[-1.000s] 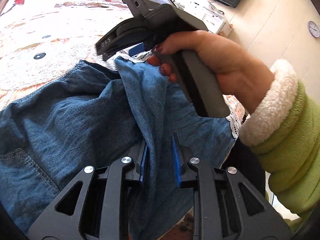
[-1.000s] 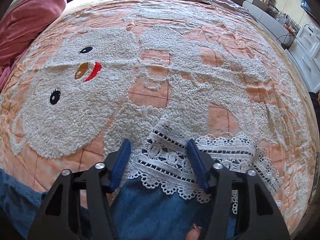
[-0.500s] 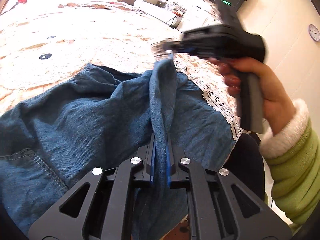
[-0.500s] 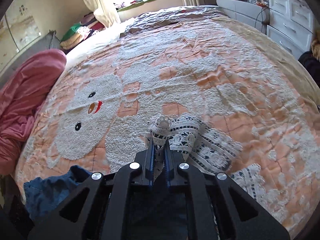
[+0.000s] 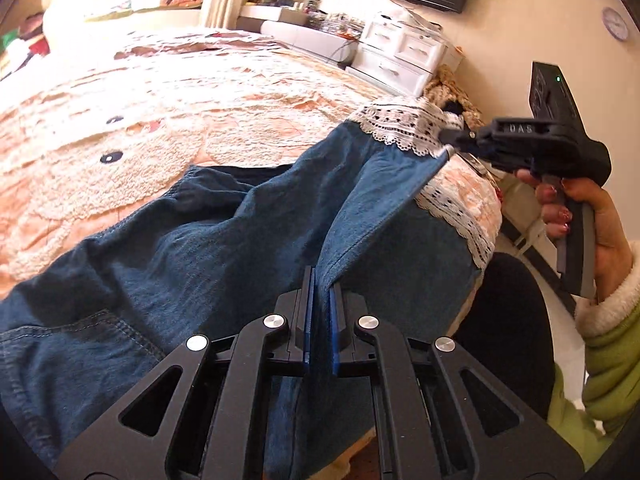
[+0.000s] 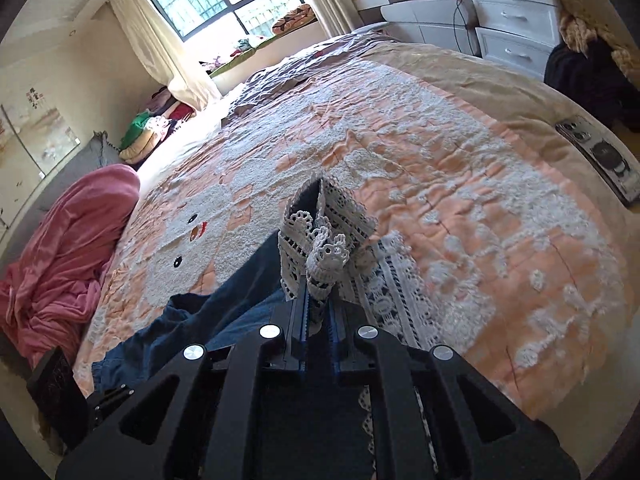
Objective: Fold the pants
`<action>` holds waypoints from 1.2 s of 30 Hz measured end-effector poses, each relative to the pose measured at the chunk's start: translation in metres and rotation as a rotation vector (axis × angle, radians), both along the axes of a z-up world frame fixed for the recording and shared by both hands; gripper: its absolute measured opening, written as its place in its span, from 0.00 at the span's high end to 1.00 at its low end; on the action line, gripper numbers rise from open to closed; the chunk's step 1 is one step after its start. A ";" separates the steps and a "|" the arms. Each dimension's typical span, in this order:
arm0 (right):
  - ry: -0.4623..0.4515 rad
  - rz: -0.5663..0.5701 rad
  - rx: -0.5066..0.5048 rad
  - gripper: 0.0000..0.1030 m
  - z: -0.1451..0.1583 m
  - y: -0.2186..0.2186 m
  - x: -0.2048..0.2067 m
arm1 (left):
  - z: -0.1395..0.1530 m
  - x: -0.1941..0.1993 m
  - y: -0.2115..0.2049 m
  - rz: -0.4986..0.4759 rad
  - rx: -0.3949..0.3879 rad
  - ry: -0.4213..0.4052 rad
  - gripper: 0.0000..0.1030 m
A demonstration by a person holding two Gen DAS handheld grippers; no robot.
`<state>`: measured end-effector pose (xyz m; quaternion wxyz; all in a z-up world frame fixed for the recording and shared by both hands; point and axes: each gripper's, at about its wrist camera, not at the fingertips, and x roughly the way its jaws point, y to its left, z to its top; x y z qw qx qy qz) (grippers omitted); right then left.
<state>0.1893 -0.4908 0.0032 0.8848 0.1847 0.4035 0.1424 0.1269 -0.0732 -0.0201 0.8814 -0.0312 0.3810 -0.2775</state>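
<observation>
Blue denim pants (image 5: 192, 248) with a white lace hem (image 5: 404, 124) lie on a peach bedspread (image 5: 248, 104) with a white fluffy figure. My left gripper (image 5: 321, 280) is shut on a raised fold of the denim along one leg. Off to the right, held by a hand in a green sleeve, my right gripper (image 5: 450, 136) is shut on the lace hem and holds it stretched above the bed. In the right wrist view the right gripper (image 6: 318, 296) pinches the bunched lace hem (image 6: 320, 236), and the denim (image 6: 224, 308) trails down to the left.
A pink blanket (image 6: 68, 248) is heaped at the bed's left side. A phone (image 6: 600, 156) lies near the bed's right edge. White drawers (image 6: 516, 8) and a low cabinet stand past the far right side. A dark chair seat (image 5: 504, 320) sits by the near corner.
Both grippers closed, the left on the denim fold and the right on the lace hem. The right hand then swung out to the right and up, pulling the leg taut.
</observation>
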 end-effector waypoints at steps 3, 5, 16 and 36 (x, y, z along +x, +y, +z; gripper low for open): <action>0.022 -0.023 0.057 0.93 -0.007 -0.018 -0.020 | 0.000 -0.008 -0.004 -0.026 0.020 -0.019 0.99; 0.034 -0.022 0.082 0.93 -0.011 -0.025 -0.033 | 0.000 -0.009 -0.006 -0.039 0.028 -0.027 0.99; 0.139 -0.006 0.070 0.93 -0.045 -0.041 -0.074 | -0.006 -0.034 -0.016 -0.102 0.084 -0.045 0.98; 0.186 -0.063 0.063 0.66 -0.061 -0.070 -0.085 | -0.027 -0.055 -0.041 -0.160 0.230 -0.048 0.96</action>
